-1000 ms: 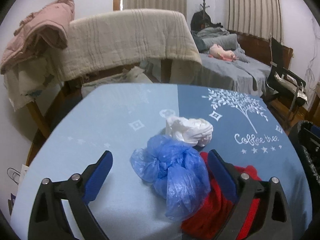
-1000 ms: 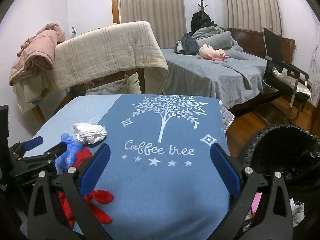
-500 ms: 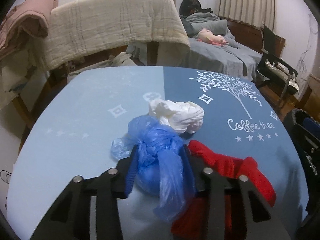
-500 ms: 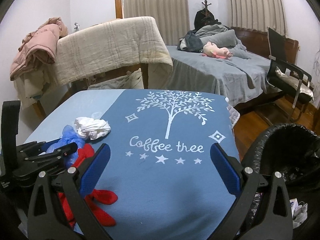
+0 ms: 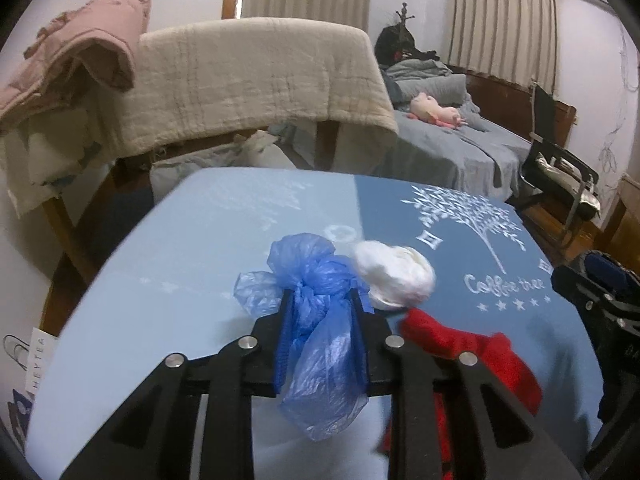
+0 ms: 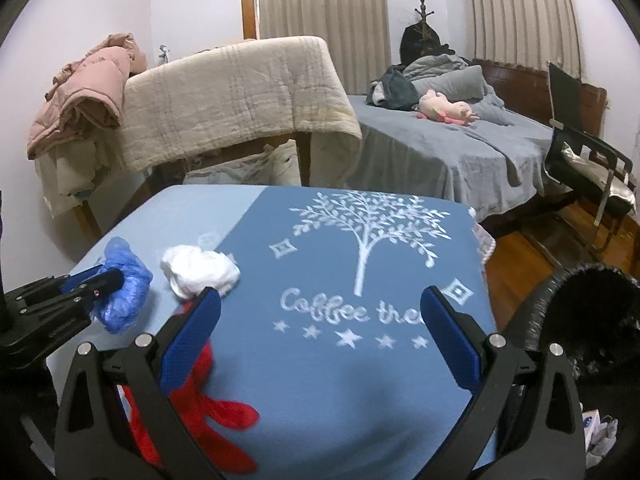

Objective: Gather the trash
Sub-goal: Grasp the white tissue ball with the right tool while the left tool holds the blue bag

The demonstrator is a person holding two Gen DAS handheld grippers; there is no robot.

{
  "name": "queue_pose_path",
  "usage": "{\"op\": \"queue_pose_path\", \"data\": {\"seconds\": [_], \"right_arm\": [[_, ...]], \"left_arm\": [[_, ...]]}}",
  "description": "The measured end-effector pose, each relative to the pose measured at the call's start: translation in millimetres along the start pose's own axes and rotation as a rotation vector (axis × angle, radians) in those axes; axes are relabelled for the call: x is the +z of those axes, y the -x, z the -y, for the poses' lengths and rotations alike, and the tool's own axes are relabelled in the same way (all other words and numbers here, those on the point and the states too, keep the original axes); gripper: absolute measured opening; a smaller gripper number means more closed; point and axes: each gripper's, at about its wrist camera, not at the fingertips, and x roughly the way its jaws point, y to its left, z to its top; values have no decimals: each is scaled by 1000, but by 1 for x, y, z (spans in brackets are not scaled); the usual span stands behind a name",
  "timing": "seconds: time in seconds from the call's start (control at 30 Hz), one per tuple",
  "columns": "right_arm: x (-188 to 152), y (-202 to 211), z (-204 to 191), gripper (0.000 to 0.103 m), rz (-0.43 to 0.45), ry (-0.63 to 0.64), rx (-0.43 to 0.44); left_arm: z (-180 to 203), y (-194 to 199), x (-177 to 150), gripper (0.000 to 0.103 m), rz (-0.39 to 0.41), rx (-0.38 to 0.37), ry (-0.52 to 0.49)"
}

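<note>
The left claw (image 5: 322, 312) is closing, and its blue pads already press on the crumpled blue plastic bag (image 5: 316, 304) between them, above the desk (image 5: 168, 264). A white crumpled bag (image 5: 394, 278) lies just right of this claw, with a red cloth (image 5: 472, 356) nearer. The right claw (image 6: 320, 332) stands wide apart, with nothing between its pads; the black bin (image 6: 592, 320) is to its right.

White walls (image 6: 192, 8), beige curtains (image 6: 324, 4), grey bed (image 6: 440, 148), wooden floor (image 6: 532, 248) — seemingly dim light

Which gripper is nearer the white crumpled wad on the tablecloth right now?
Left. The left gripper, closing on the blue bag, sits right beside the white wad; the open right gripper hangs farther back.
</note>
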Motion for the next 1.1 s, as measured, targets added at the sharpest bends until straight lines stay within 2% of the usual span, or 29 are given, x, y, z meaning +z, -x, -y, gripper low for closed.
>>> {"op": "queue_pose_path", "data": {"seconds": [0.3,0.57,1.1], "right_arm": [[22,-29,-36,97,-1,24,62],[33,-64,-74,97,-53,58,109],[22,-106,-99,97,-165,74,114]], "left_arm": [[-32,-5,6,26,14,68,25],[-55,-14,11,26,17,106,44],[-71,-24,6,26,-4,117,79]]}}
